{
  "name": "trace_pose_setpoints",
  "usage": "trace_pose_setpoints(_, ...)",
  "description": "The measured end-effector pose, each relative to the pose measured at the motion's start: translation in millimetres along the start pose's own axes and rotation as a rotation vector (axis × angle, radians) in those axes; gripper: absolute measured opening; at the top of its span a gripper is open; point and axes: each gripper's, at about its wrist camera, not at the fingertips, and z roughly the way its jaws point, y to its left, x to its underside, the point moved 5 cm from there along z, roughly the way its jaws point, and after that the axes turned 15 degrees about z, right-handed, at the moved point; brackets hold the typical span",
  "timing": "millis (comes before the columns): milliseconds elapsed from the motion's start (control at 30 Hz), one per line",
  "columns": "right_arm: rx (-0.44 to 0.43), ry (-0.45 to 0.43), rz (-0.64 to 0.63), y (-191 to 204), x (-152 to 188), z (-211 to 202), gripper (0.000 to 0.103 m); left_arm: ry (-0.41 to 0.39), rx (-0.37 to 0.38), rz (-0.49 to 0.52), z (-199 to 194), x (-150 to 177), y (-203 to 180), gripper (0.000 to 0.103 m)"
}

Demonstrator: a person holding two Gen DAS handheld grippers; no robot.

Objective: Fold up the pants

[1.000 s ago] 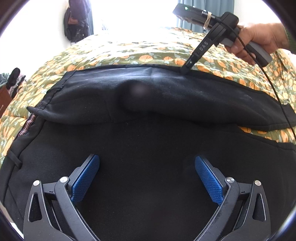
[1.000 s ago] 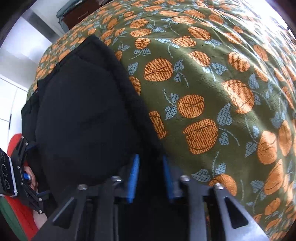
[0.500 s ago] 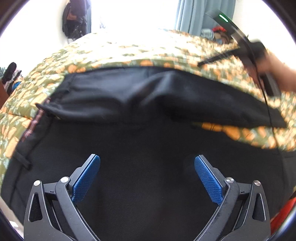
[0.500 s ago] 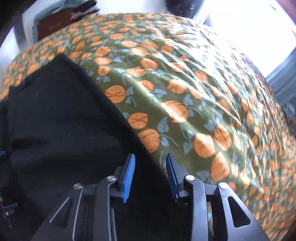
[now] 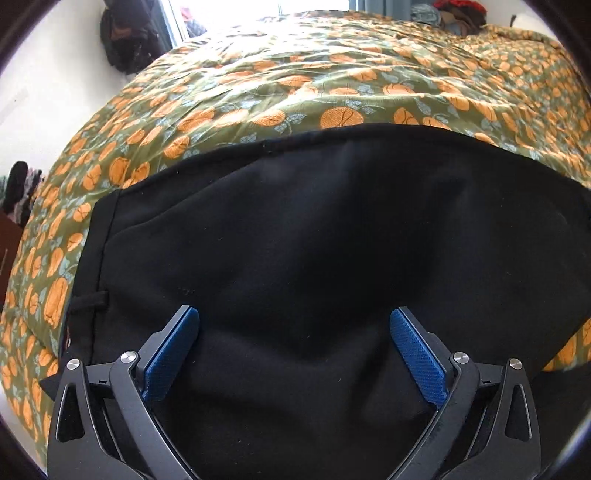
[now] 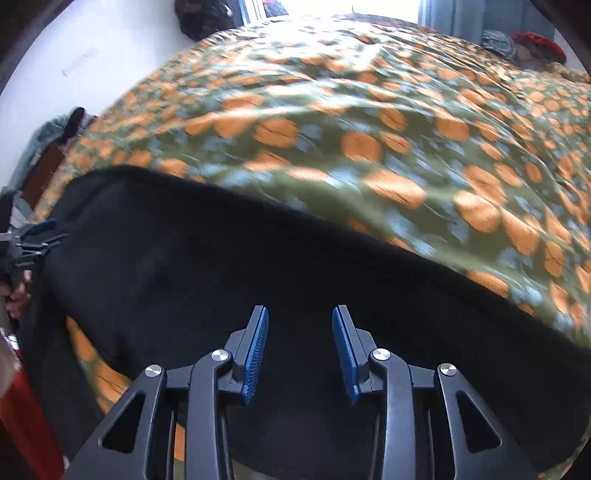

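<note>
The left gripper (image 5: 295,350) is held with its blue pads spread wide above the black pants (image 5: 314,240), nothing pinched. The right gripper (image 6: 299,347) is parted too, gripping nothing. The pants are laid on the orange-patterned bedspread (image 5: 332,74).

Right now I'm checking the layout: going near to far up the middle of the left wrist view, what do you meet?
Open left gripper → black fabric pants → olive bedspread with orange fruit print → bright window.
</note>
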Motion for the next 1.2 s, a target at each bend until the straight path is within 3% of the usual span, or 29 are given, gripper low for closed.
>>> trace_pose_setpoints(67, 0.077, -0.038, 0.126, -80, 7, -9, 0.037, -0.018, 0.017, -0.023, -1, 3, 2, 0.102)
trace_pose_setpoints(167, 0.234, -0.091, 0.317, -197, 18, -35, 0.037, -0.028, -0.023, -0.021, 2, 1, -4, 0.103)
trace_pose_setpoints(267, 0.372, -0.143, 0.434, -259, 25, -71, 0.038, -0.037, -0.04, -0.038, -2, -1, -4, 0.103)
trace_pose_setpoints(367, 0.186, -0.22, 0.379, -231, 21, -97, 0.038, -0.041, -0.049, -0.077, -20, 0, -4, 0.102)
trace_pose_setpoints(433, -0.035, -0.191, 0.316, -192, 26, -97, 0.04, -0.067, -0.053, -0.078, -35, 3, -10, 0.102)
trace_pose_setpoints(500, -0.11, -0.131, 0.239, -163, 37, -83, 0.042, -0.077, -0.083, -0.065, -43, 9, -14, 0.102)
trace_pose_setpoints(600, 0.006, -0.056, 0.17, -179, 56, -58, 0.042, -0.072, -0.109, -0.099, -57, 21, -11, 0.102)
trace_pose_setpoints(667, 0.022, -0.099, 0.287, -221, 66, -69, 0.04, -0.084, -0.113, -0.157, -72, 30, -3, 0.102)
trace_pose_setpoints(733, 0.043, -0.128, 0.408, -258, 69, -86, 0.027, -0.095, -0.108, -0.164, -80, 39, -2, 0.102)
trace_pose_setpoints(767, 0.094, -0.139, 0.429, -266, 67, -96, 0.028, -0.085, -0.118, -0.151, -77, 44, -3, 0.102)
trace_pose_setpoints(800, 0.122, -0.163, 0.422, -268, 60, -104, 0.043, -0.066, -0.127, -0.135, -71, 47, -4, 0.102)
trace_pose_setpoints(867, 0.072, -0.21, 0.394, -263, 44, -114, 0.057, -0.025, -0.134, -0.128, -52, 58, -7, 0.103)
trace_pose_setpoints(1033, 0.091, -0.172, 0.46, -259, 1, -87, 0.058, -0.071, -0.086, -0.179, -39, 66, -6, 0.103)
trace_pose_setpoints(1133, 0.09, -0.139, 0.502, -260, -4, -67, 0.058, -0.075, -0.093, -0.173, -40, 66, -8, 0.103)
trace_pose_setpoints(1167, 0.091, -0.119, 0.5, -261, -6, -58, 0.051, -0.079, -0.096, -0.172, -40, 66, -9, 0.103)
trace_pose_setpoints(1200, 0.108, -0.112, 0.487, -258, -2, -57, 0.027, -0.082, -0.1, -0.171, -39, 66, -10, 0.103)
